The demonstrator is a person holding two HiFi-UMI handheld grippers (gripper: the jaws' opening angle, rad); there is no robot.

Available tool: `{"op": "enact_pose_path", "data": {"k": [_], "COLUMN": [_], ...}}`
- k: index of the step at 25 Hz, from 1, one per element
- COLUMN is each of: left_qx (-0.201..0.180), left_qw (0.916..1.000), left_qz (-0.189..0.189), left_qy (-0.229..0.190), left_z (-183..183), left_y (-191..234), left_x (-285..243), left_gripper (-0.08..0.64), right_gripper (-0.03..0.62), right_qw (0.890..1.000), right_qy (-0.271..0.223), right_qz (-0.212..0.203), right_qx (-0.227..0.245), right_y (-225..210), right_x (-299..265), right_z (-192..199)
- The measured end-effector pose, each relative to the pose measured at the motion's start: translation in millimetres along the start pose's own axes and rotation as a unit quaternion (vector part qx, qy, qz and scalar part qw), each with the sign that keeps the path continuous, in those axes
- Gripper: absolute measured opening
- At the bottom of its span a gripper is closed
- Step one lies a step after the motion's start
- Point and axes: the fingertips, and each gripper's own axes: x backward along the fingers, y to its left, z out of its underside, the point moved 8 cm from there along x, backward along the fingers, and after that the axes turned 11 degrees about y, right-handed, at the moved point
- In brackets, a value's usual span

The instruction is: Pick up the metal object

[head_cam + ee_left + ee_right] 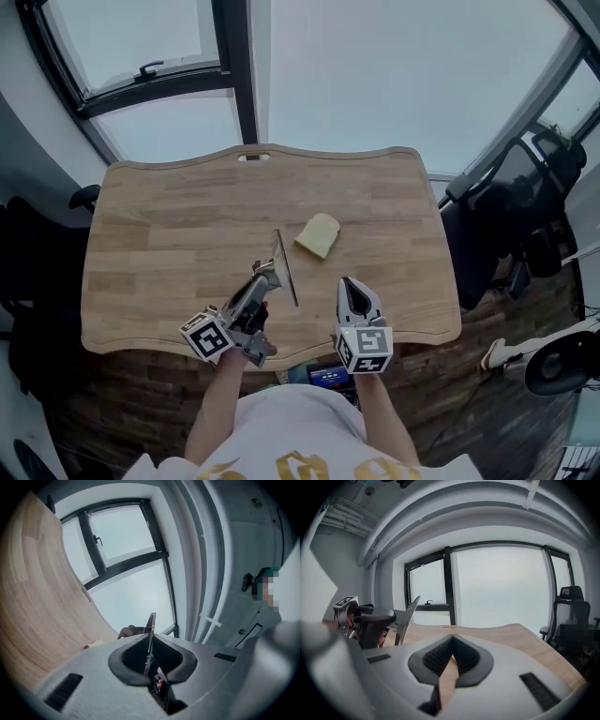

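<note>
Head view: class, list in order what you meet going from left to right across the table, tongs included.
left tongs → metal object, held in them → pale tan slice → right tongs

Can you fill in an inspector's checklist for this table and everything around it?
Surface: wooden table, mostly bare.
Job's things: thin metal object, held up edge-on in the left gripper's jaws.
Clutter: pale yellow piece, perhaps bread, lying on the table beyond the metal object.
Grippers: left hand-held gripper shut on the metal object; right hand-held gripper shut, with nothing in it.
Cables: nothing seen on the table.
Surroundings: window ahead; black office chair to the right.
</note>
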Motion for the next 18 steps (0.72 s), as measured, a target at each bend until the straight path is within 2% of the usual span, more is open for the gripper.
{"op": "enact_pose_path", "data": {"k": [6, 18], "left_qx": [0.009, 0.012], "left_qw": [1.0, 0.9999], "left_qz": [0.0, -0.007], "left_qy": [-0.004, 0.0], "left_z": [0.8, -0.5], "left_y": [-0.3, 4.0], "left_x": [2.0, 1.5], "left_gripper": [0.034, 0.034], "right_gripper": [0.011, 0.011], "right_qw": [1.0, 1.0], "right_qy": [-0.007, -0.006], "right_qz": [-0.015, -0.01], "right_qx": [0.002, -0.003], "right_y": [3.7, 0.5], "right_x": [1.4, 2.0], "right_z": [-3.3, -0.8]}}
